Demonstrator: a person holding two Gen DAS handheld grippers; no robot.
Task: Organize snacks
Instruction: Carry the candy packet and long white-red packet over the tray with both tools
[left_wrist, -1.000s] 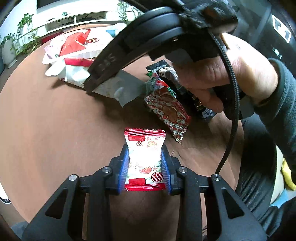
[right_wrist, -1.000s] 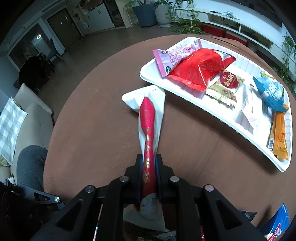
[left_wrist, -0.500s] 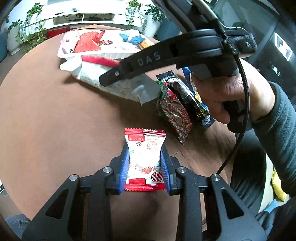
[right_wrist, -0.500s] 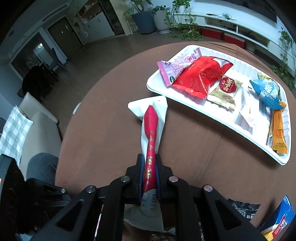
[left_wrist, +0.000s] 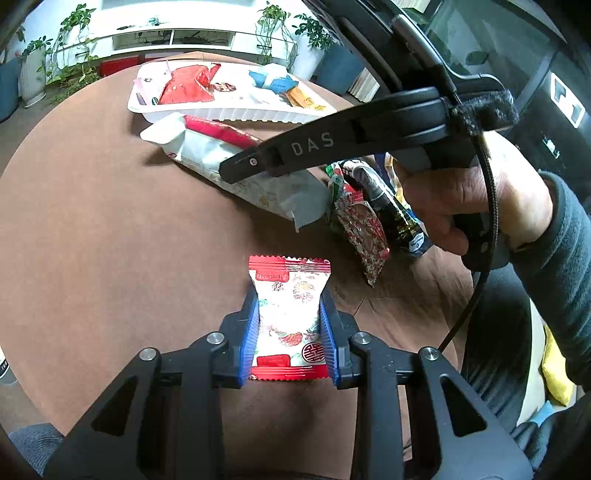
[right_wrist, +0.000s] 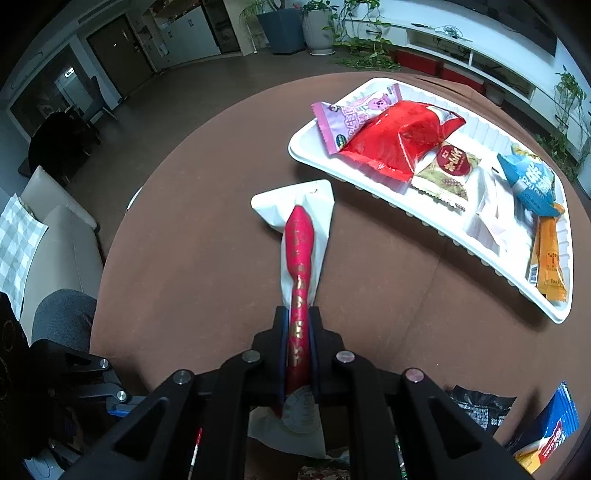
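While both grippers (left_wrist: 288, 325) (right_wrist: 297, 325) clamp snack packets (left_wrist: 288, 314) (right_wrist: 301, 258), a round brown table (right_wrist: 207, 258) holds a white tray (right_wrist: 443, 221); plants (right_wrist: 365, 55) line the wall.

Glossy crinkled plastic wrappers fill a ribbed white plastic tray (right_wrist: 317, 162) on a matt brown table (right_wrist: 207, 258).

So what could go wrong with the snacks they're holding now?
The right gripper pinches only the thin red seam of the long white packet, so the bag might swing or slip out on the way to the white tray. The tray already looks crowded, so a big bag could land on the red bag. The left gripper squeezes the small candy packet sideways, which might crush it.
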